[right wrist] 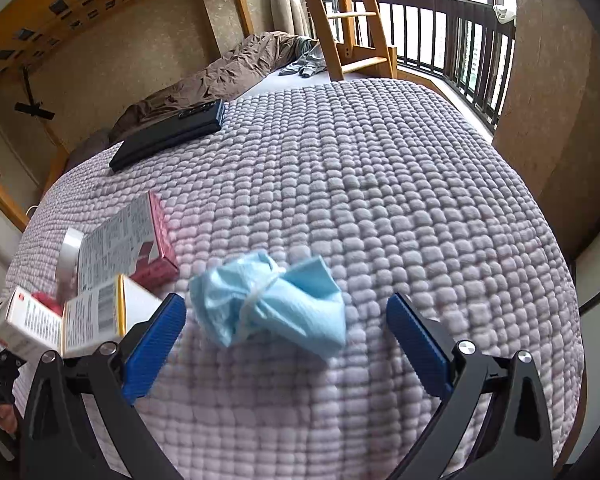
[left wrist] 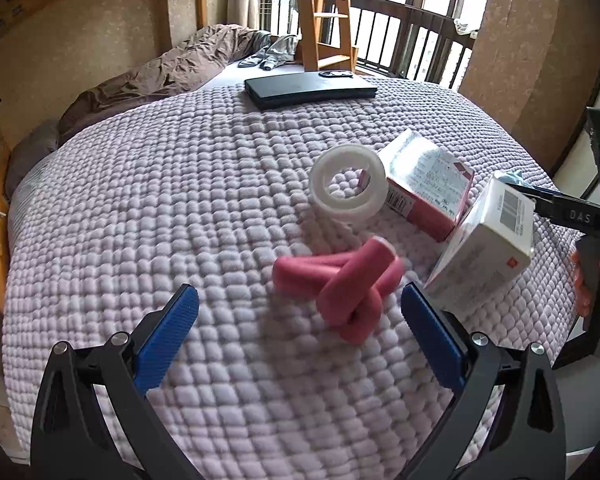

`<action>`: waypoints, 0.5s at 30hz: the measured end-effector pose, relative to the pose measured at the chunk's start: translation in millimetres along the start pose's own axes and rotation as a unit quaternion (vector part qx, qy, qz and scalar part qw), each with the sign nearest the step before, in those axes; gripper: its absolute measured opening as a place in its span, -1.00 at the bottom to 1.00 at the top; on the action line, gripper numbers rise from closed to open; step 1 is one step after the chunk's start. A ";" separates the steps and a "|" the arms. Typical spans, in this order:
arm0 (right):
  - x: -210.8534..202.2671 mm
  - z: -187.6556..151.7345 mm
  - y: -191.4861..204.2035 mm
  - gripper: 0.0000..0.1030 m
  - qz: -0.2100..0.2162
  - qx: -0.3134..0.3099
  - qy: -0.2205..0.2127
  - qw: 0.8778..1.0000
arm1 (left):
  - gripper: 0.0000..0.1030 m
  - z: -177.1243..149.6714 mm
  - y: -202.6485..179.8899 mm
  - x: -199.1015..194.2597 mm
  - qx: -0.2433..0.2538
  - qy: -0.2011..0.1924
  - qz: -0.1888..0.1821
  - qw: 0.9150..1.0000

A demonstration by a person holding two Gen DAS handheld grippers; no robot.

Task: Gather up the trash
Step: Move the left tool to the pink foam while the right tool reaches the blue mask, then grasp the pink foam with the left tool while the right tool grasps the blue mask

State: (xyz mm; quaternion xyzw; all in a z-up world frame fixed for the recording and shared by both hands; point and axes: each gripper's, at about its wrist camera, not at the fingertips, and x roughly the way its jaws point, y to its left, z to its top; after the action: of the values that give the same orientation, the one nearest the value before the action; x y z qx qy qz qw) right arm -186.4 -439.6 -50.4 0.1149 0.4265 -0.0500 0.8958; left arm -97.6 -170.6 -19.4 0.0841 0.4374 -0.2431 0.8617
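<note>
Lilac quilted bedding (right wrist: 380,200) covers the bed. Left hand-held gripper (left wrist: 300,300) is released, its blue fingers spread around the pink foam tubes (left wrist: 340,284). Right hand-held gripper (right wrist: 286,312) is released too, straddling a crumpled blue mask (right wrist: 272,300). White box (left wrist: 484,248), pink box (left wrist: 428,184) and tape ring (left wrist: 348,188) lie near the bed's near edge.

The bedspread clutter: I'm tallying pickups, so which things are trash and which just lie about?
Trash:
crumpled blue face mask
knotted pink foam tube
white tape ring
pink carton
white carton

Lying about:
flat black case
brown duvet
grey garment
</note>
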 end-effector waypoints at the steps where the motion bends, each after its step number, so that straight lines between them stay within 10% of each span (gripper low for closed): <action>1: 2.9 1.9 0.8 0.92 0.000 -0.001 -0.001 1.000 | 0.98 1.6 -1.7 1.7 0.004 -0.001 0.000 1.000; 7: 7.7 4.9 9.5 0.92 -0.006 -0.013 -0.006 1.000 | 0.97 8.2 -13.5 12.5 0.028 -0.002 0.006 1.000; 15: 3.7 -1.8 12.1 0.64 -0.011 -0.021 -0.018 1.000 | 0.33 8.4 -16.8 17.1 0.042 -0.005 0.002 0.999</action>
State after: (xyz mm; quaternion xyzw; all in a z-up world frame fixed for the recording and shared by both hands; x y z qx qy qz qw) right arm -183.1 -427.4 -52.4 0.0907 0.4122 -0.0526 0.9050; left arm -91.3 -194.1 -26.8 0.1200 0.4224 -0.2598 0.8601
